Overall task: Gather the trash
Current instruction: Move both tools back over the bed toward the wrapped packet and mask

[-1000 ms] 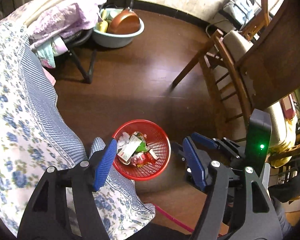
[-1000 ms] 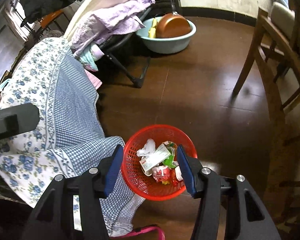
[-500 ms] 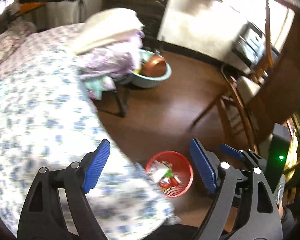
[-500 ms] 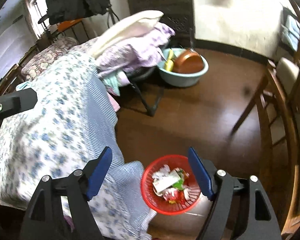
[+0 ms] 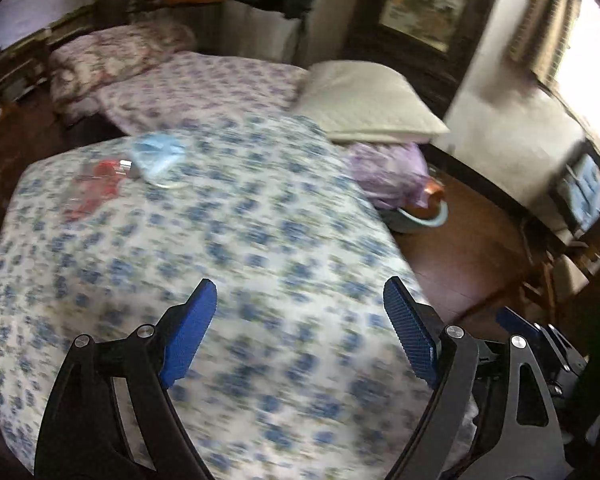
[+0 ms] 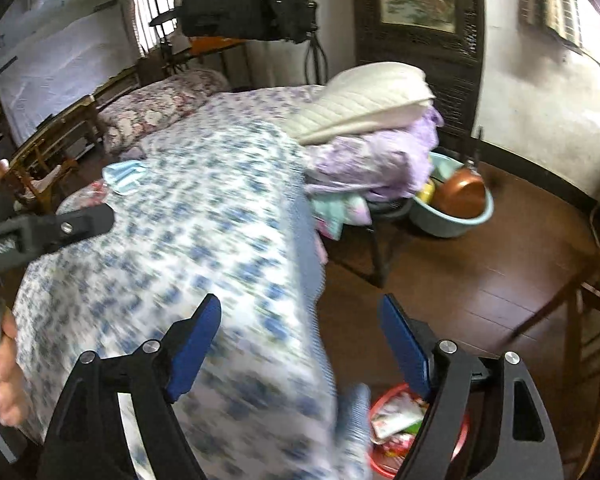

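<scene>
**Both grippers empty above the bed, jaws widening**

Left gripper (image 5: 296, 320) hangs over the blue-flowered white bedspread (image 5: 260, 240), blue pads spreading, nothing between them. Right gripper (image 6: 300, 332) has its jaws opening too, empty, straddling the bedspread's edge and the brown wooden floor (image 6: 480, 280). The red plastic mesh basket (image 6: 384, 468), stuffed with wrappers, sits on the floor at the foot of the bed, partly behind the right finger. Far up the bedspread lie a crumpled light-blue face mask (image 5: 158, 156) and, just beside it, a blurred red-and-clear wrapper (image 5: 96, 188).

Mask (image 5: 158, 156) and wrapper (image 5: 96, 184) on bed (image 5: 260, 240)
</scene>
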Motion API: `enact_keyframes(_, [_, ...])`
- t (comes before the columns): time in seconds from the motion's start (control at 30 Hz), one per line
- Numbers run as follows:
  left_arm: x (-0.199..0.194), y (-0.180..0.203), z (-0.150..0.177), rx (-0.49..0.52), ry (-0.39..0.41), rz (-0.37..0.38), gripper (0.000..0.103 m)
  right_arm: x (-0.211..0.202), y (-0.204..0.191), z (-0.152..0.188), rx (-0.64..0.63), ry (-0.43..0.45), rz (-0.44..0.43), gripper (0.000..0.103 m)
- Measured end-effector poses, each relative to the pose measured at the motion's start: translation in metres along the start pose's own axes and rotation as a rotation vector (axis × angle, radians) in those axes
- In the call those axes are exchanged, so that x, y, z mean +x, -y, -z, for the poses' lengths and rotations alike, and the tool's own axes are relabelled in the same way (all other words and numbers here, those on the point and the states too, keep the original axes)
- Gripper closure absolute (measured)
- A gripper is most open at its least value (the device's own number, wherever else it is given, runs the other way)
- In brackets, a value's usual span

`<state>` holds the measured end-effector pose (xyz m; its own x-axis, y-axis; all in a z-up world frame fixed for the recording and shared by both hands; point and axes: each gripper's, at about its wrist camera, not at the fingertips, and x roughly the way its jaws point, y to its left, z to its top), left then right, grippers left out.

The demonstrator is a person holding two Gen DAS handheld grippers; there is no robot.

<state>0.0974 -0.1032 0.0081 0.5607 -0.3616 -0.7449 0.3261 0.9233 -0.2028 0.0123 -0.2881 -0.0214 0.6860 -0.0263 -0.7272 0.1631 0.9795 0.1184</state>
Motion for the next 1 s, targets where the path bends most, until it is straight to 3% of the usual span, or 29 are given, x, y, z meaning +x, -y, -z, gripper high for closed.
enact_keyframes(0.23, [-0.002, -0.055, -0.011, -0.135, 0.018, -0.065, 0.02, 0.022, -0.034, -0.003, -0.003, 0.026, -0.042, 0.02])
enact_keyframes(0.4, [-0.003, -0.089, -0.016, -0.166, 0.056, -0.192, 0.02, 0.029, -0.036, 0.012, 0.01, 0.009, -0.042, 0.02])
enact_keyframes(0.53, [-0.002, -0.119, -0.015, -0.264, 0.048, -0.201, 0.02, 0.031, -0.032, 0.014, 0.026, -0.011, -0.082, 0.02])
enact_keyframes(1.0, [-0.005, -0.137, -0.007, -0.229, 0.039, -0.302, 0.02, 0.026, -0.036, 0.017, -0.036, 0.015, -0.081, 0.016])
